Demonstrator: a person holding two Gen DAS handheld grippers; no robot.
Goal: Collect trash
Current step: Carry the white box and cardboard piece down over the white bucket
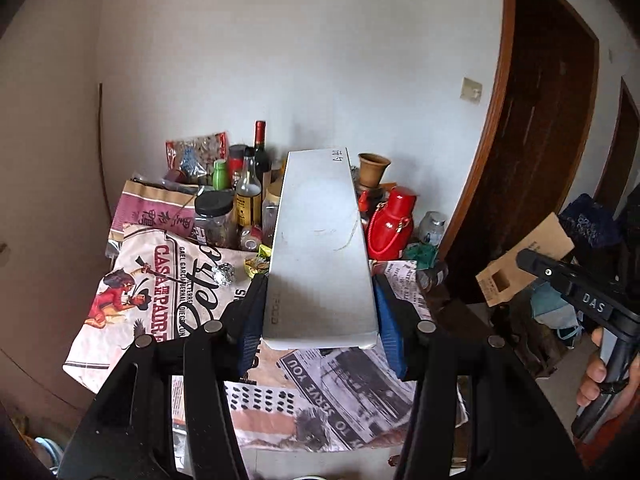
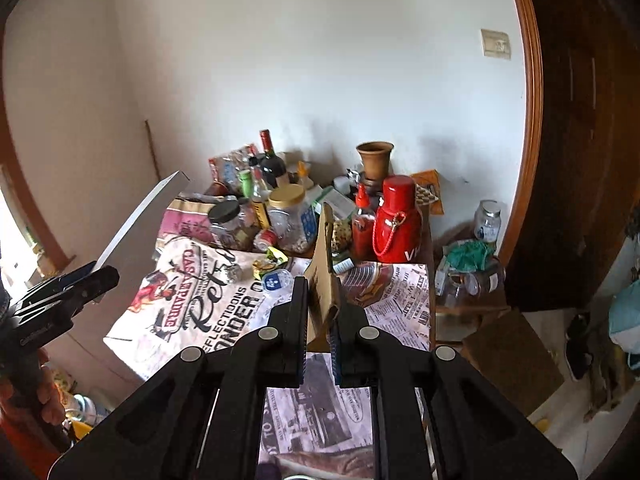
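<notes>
1. Hidden parts: in the left wrist view the long white box (image 1: pixel 320 248) covers the middle of the table (image 1: pixel 360 412) and the jars behind it; the box's near end overhangs the fingers, so its underside is unseen.
2. The small print on the box's near corner is too blurred to read.
3. In the right wrist view the brown cardboard piece (image 2: pixel 322 276) stands edge-on, so its printed face is hard to make out; the left wrist view shows that face (image 1: pixel 524 260), cut off by the gripper body.
4. The left gripper (image 1: pixel 320 316) is raised above the table and tilted downward, its blue pads pressed against both long sides of the white box.
5. The right gripper (image 2: pixel 320 344) tilts downward, jaws nearly together, pinching the cardboard piece above the newspaper-print tablecloth (image 2: pixel 392 300).
6. A foil ball (image 1: pixel 223 274) and yellow wrappers (image 1: pixel 258 265) lie on the cloth.
</notes>
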